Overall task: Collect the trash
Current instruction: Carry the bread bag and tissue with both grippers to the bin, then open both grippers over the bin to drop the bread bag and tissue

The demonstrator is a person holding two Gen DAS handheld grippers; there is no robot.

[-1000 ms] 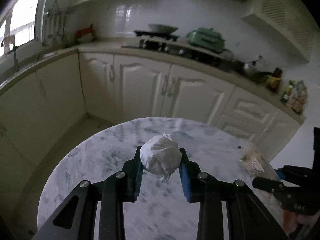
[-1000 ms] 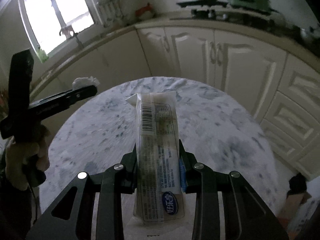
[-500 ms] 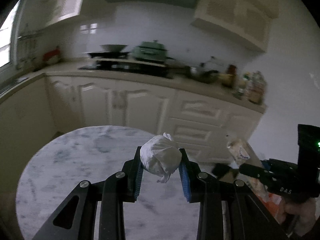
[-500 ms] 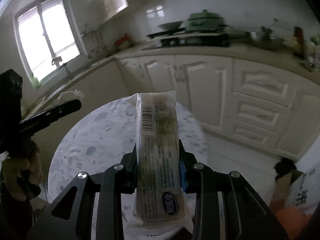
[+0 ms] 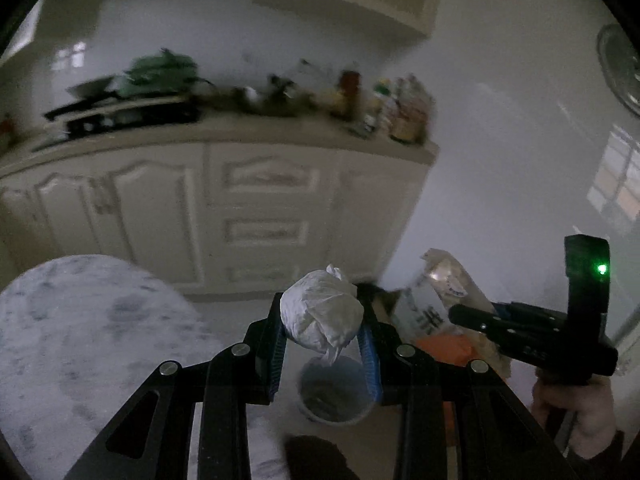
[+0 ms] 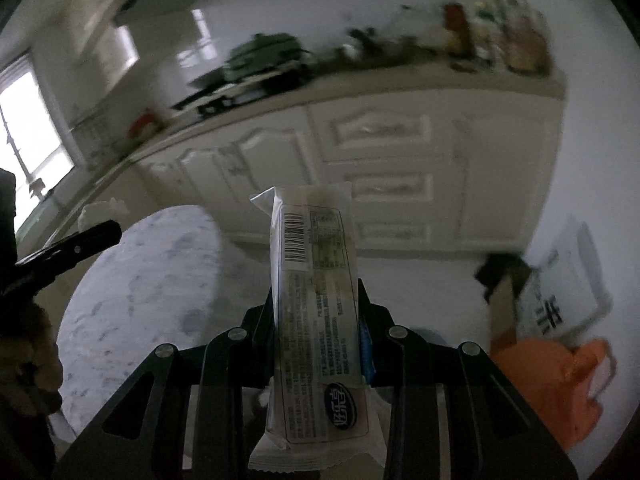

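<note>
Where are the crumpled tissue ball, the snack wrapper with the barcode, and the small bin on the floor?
crumpled tissue ball [image 5: 320, 312]: left wrist view, middle of the wad.
snack wrapper [image 6: 316, 320]: right wrist view, printed face below the barcode.
small bin [image 5: 334, 396]: left wrist view, dark inside of the round opening.

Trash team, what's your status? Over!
Left gripper shut on tissue ball. Right gripper shut on snack wrapper. Small bin on floor below tissue, nothing blocking.
</note>
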